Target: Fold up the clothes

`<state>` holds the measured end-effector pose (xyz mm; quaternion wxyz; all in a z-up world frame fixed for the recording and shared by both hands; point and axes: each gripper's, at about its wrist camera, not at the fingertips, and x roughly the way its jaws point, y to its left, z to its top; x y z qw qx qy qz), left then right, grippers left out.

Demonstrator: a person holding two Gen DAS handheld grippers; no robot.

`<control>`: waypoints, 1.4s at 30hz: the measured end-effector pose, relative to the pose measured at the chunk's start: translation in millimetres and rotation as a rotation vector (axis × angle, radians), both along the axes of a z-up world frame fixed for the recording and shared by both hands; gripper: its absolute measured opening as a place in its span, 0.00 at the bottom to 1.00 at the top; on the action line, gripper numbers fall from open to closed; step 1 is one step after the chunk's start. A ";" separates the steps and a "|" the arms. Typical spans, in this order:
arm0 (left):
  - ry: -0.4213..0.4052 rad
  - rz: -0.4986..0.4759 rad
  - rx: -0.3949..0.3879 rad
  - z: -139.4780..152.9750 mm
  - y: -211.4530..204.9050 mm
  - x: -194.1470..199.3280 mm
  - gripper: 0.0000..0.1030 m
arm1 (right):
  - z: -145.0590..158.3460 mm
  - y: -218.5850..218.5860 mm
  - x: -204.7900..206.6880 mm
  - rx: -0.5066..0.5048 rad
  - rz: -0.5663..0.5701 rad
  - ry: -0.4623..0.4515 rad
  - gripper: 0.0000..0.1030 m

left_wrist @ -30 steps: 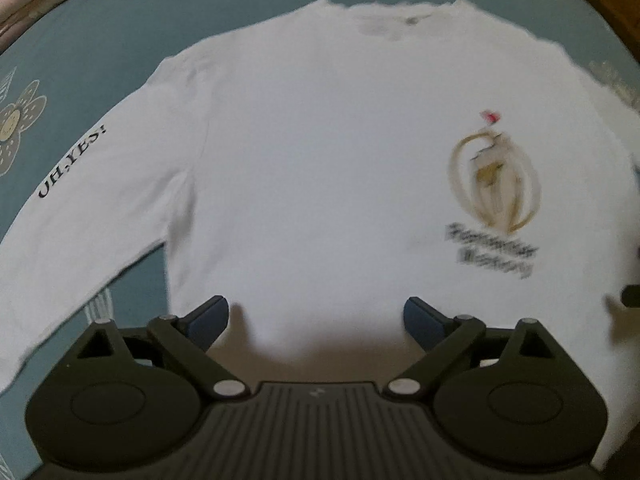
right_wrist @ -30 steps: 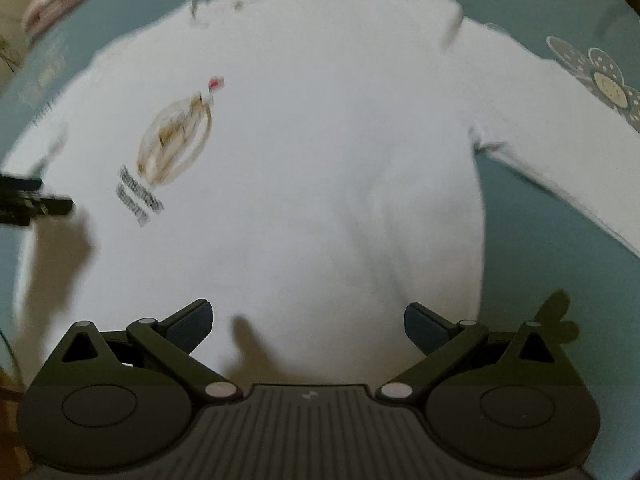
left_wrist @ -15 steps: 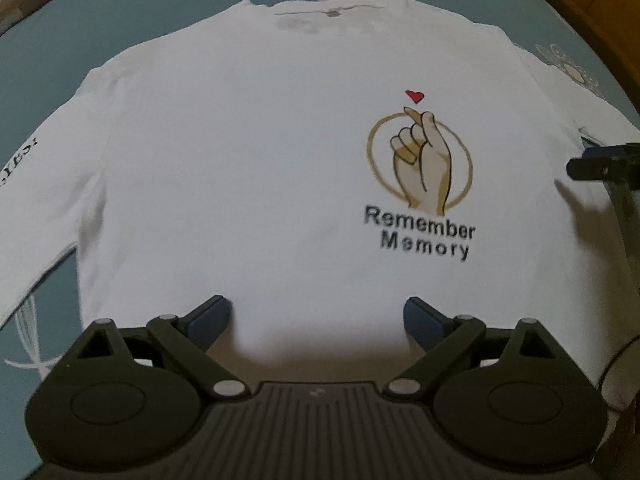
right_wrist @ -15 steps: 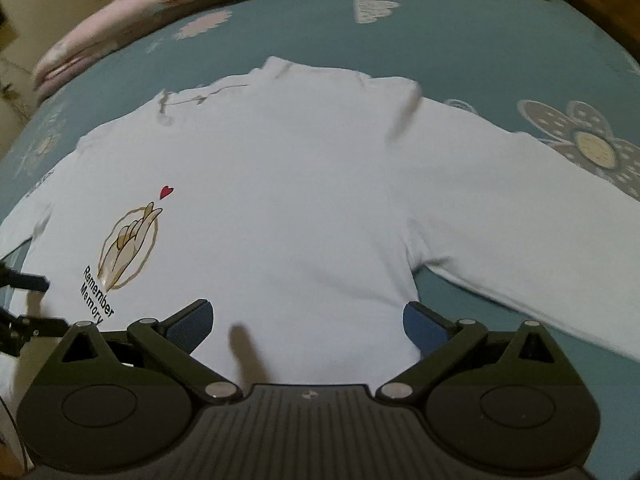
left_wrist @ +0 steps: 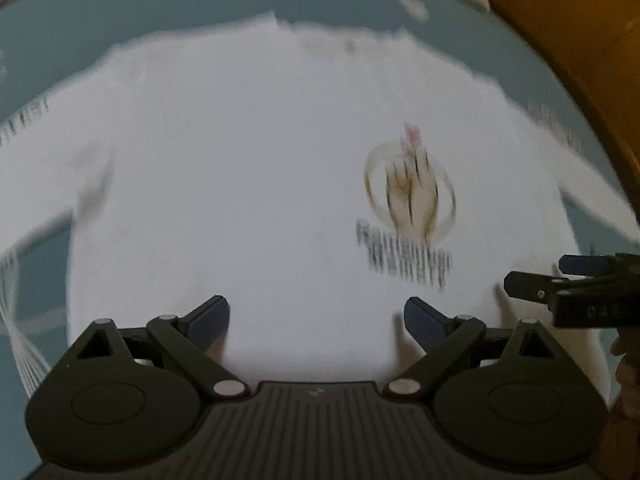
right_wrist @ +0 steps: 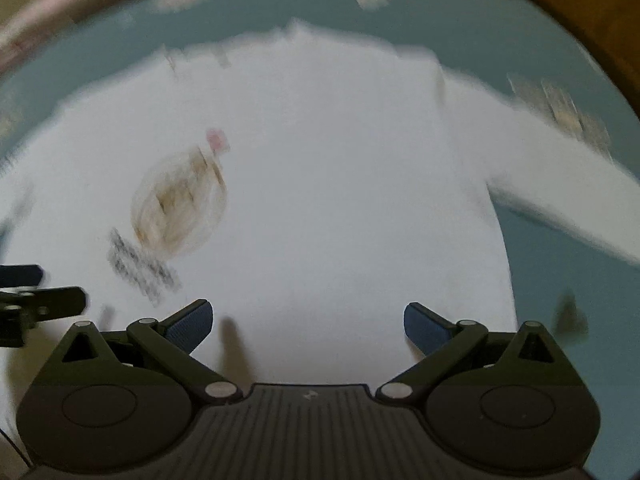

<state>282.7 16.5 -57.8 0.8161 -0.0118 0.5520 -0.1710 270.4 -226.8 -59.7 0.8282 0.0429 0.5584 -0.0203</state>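
A white long-sleeved shirt lies flat, front up, on a teal bedsheet; a hand-and-heart print with dark lettering marks its chest. Both views are blurred by motion. My left gripper hovers open over the shirt's lower hem with nothing between its fingers. My right gripper is open as well, above the hem nearer the shirt's right side. Each gripper shows in the other's view: the right one at the right edge, the left one at the left edge. The sleeves spread out to both sides.
The sheet carries flower patterns. A wooden bed frame curves along the upper right. A pink patterned quilt lies along the far edge of the bed. A person's hand shows at the right border.
Both grippers have shifted over the shirt, and the views have gone from sharp to blurred. The shirt lies as before. Both jaws stay open.
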 end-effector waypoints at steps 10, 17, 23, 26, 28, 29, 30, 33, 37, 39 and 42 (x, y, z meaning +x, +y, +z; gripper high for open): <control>-0.066 -0.003 0.041 -5.3 -7.4 -17.7 0.99 | -14.8 -4.3 -30.9 -0.016 -0.094 0.037 1.00; -0.147 0.074 0.029 -8.6 -6.7 -35.3 0.99 | -12.3 -8.3 -51.8 -0.016 -0.050 -0.026 1.00; -0.176 0.055 0.099 -11.6 -15.8 -43.9 0.99 | -12.8 -9.1 -63.4 -0.024 -0.028 -0.092 1.00; -0.148 0.098 0.094 -9.1 -15.0 -43.6 0.99 | -13.3 -10.7 -61.0 -0.019 -0.007 -0.086 1.00; -0.130 0.125 0.073 -6.5 -14.5 -43.6 0.99 | -13.3 -10.5 -56.9 -0.014 0.009 -0.070 1.00; -0.117 0.138 0.059 -3.8 -13.5 -43.9 0.99 | -11.3 -11.3 -54.8 -0.013 0.019 -0.056 1.00; -0.102 0.151 0.049 -0.3 -12.0 -44.6 0.99 | -9.1 -10.3 -53.5 -0.009 0.025 -0.051 1.00; -0.101 0.167 0.086 10.9 -8.3 -52.5 0.99 | 3.8 -6.2 -52.6 -0.002 0.061 -0.079 1.00; -0.136 0.095 0.191 17.4 -8.6 -64.4 0.99 | 9.8 1.8 -47.1 0.003 0.112 -0.103 1.00; -0.108 0.078 0.207 11.1 -7.3 -66.8 0.99 | 4.7 3.0 -44.0 0.008 0.118 -0.079 1.00; -0.049 0.066 0.157 0.1 -5.7 -70.9 0.99 | -9.0 1.7 -46.3 0.024 0.121 -0.034 1.00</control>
